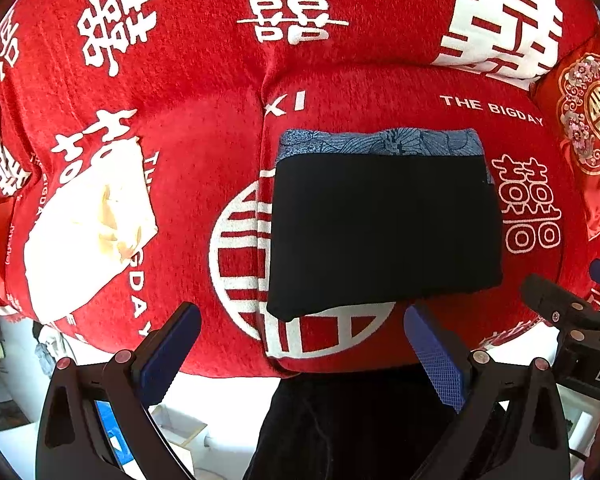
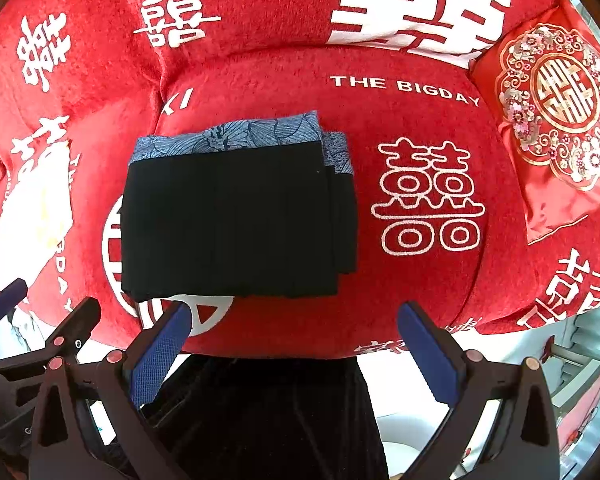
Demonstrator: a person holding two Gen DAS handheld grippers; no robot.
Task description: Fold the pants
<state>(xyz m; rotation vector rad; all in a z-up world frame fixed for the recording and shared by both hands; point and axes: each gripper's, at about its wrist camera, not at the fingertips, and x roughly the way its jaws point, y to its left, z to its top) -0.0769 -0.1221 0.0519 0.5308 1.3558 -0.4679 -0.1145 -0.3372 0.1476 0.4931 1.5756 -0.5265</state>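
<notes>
Black pants (image 1: 384, 232) lie folded into a compact rectangle on the red sofa seat (image 1: 380, 100), with a blue patterned waistband (image 1: 380, 142) showing along the far edge. They also show in the right wrist view (image 2: 236, 224), with stacked layers at the right edge. My left gripper (image 1: 304, 340) is open and empty, just in front of the pants' near edge. My right gripper (image 2: 292, 336) is open and empty, in front of the pants. Each gripper shows at the edge of the other's view.
The red sofa cover carries white characters. A white cloth item (image 1: 88, 224) lies on the seat to the left. A red embroidered cushion (image 2: 556, 120) leans at the right. The sofa's front edge and a white floor lie below; dark fabric (image 2: 268, 420) hangs in front.
</notes>
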